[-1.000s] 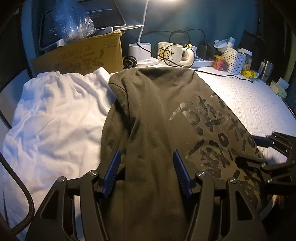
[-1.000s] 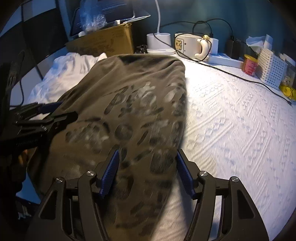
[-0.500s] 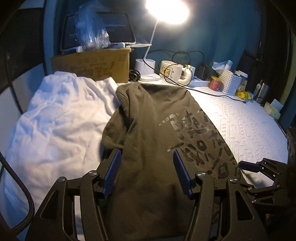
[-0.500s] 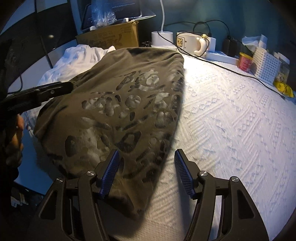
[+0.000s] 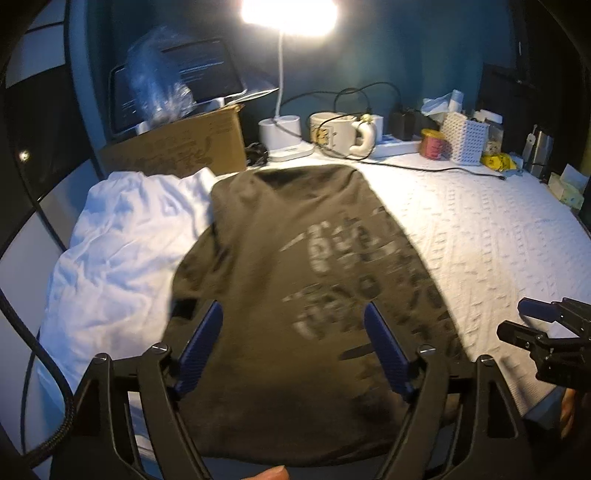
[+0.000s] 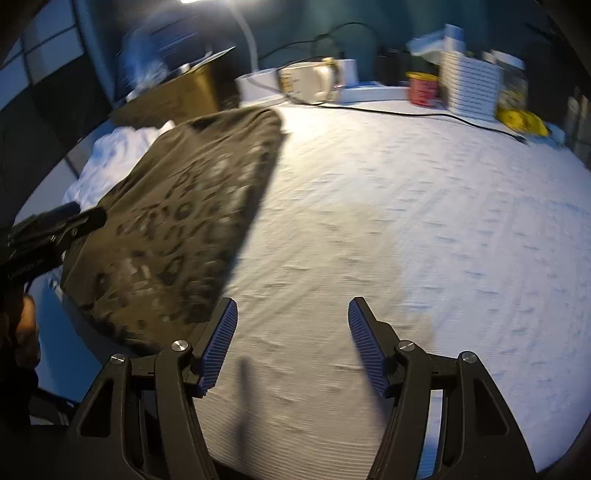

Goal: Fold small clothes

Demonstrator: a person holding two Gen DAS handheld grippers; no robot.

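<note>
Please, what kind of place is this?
Probably a home desk or work table in a room: a white textured cloth covers it, and a lamp, a mug and a laptop stand at the back.

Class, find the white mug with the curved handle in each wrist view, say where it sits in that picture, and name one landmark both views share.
Left wrist view: the white mug stands at top centre, beyond the far end of the dark printed shirt, right of the lamp base.
Right wrist view: the mug is blurred, top centre, left of the red tin.
Shared landmark: the white perforated basket.
</note>
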